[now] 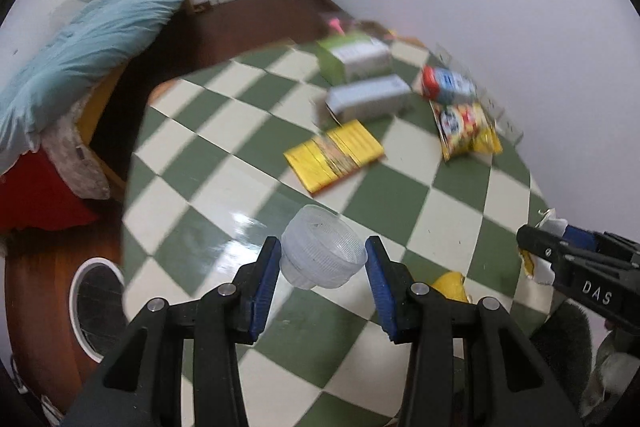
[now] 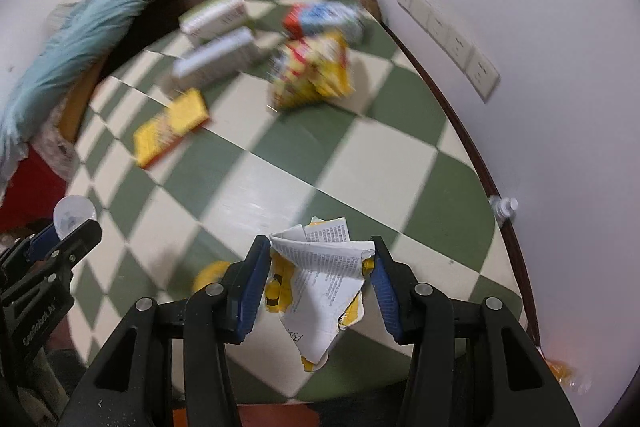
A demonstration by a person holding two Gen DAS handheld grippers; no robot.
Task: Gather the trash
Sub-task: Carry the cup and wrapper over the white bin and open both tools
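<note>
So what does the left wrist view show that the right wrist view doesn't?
Only the left wrist view shows the round white-rimmed bin on the floor beside the table. Only the right wrist view shows the wall sockets and a small bottle at the table's edge. Both show the checkered table, the yellow packet, the clear cup and the torn paper wrapper.

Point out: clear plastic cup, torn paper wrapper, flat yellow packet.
clear plastic cup (image 1: 324,253), left wrist view, ribbed side wall.
torn paper wrapper (image 2: 324,279), right wrist view, printed white middle.
flat yellow packet (image 1: 334,157), left wrist view, centre of top face.
</note>
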